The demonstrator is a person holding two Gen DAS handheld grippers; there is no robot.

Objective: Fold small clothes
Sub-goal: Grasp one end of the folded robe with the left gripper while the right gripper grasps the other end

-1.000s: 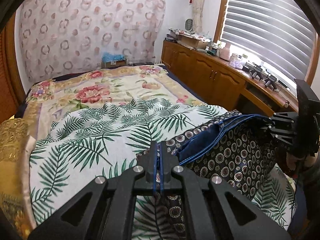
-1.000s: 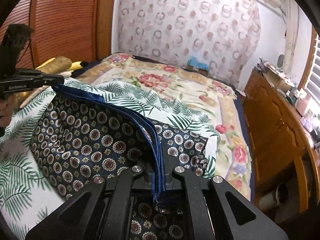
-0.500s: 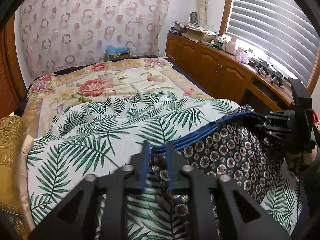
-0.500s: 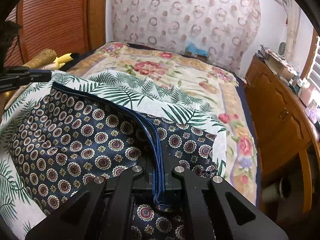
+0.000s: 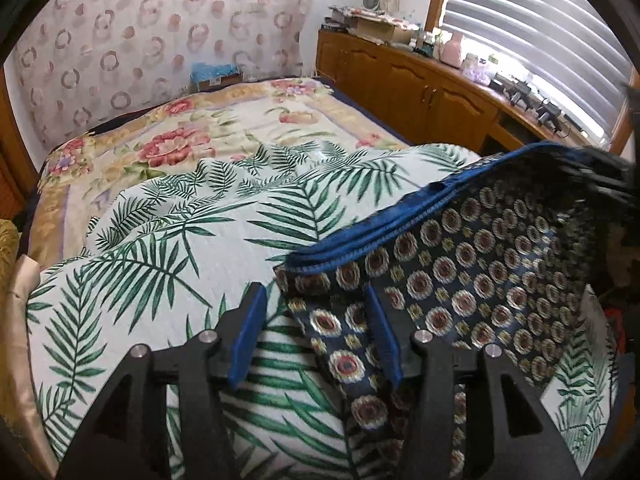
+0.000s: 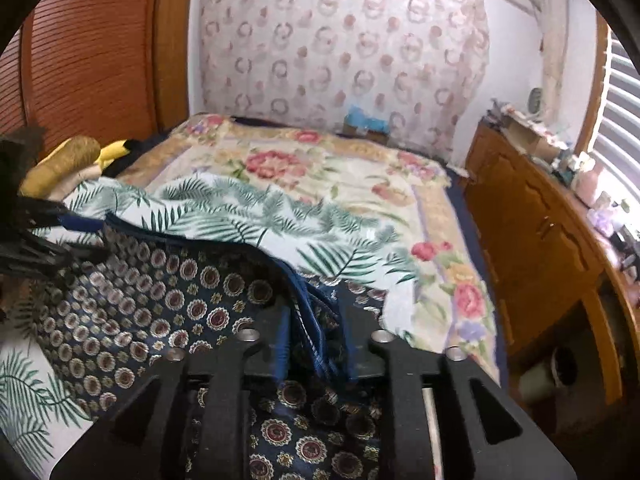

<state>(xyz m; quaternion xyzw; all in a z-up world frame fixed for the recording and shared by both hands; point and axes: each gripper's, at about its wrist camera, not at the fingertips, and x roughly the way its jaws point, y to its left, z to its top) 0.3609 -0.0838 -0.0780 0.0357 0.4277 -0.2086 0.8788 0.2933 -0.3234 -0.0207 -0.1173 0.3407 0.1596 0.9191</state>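
Note:
A dark navy garment [image 5: 460, 264] with round medallion print and a blue waistband lies spread on the palm-leaf sheet [image 5: 168, 240]. My left gripper [image 5: 316, 320] is low over its left corner. Its jaws are opening, and the cloth lies loose between the blue pads [image 5: 248, 332]. In the right wrist view the same garment [image 6: 168, 292] spreads to the left. My right gripper [image 6: 316, 332] is also opening, and the folded blue waistband [image 6: 310, 312] sits slack between its fingers. The other gripper shows blurred at the edge of each view: the right gripper [image 5: 612, 184], the left gripper [image 6: 32, 240].
The palm-leaf sheet lies over a floral bedspread [image 5: 224, 128] on a bed. Wooden cabinets [image 5: 420, 92] with clutter on top run along the right side under a blinded window. A yellow-gold pillow [image 6: 60, 160] lies at the left of the bed, by a wooden louvred door [image 6: 88, 48].
Both grippers were shut on the blue waistband and now stand apart from it. The left gripper has sunk toward the bed, and the garment has settled onto the sheet.

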